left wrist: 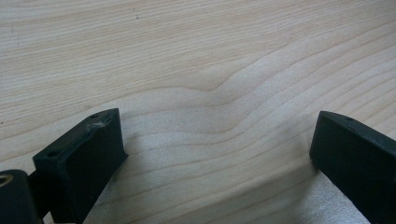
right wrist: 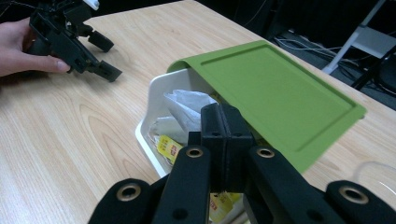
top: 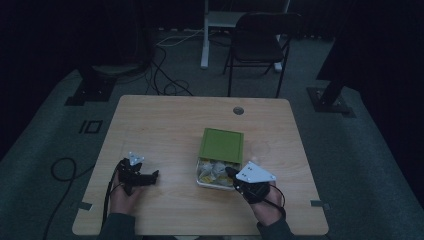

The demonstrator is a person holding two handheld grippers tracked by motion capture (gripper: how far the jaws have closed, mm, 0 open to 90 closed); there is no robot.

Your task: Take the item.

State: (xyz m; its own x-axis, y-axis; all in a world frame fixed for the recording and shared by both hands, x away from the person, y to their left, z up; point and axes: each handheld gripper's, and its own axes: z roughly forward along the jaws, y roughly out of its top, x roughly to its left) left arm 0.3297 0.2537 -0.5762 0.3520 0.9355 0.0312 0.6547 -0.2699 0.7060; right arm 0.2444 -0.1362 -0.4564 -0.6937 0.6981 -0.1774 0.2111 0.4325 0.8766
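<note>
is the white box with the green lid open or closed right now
Partly open. The green lid is slid back and tilted, covering only the far part of the white box, and the tea bags inside show at the near end.

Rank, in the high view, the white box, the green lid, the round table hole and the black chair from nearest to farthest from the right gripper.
From the right gripper:
1. White box, right at its tip, holding tea bags.
2. Green lid, just beyond, slid back over the box's far part.
3. Round table hole, near the far table edge.
4. Black chair, on the floor past the table.

Left gripper (left wrist: 215,154) low, jaws spread wide — right gripper (right wrist: 226,133) pressed closed.
</note>
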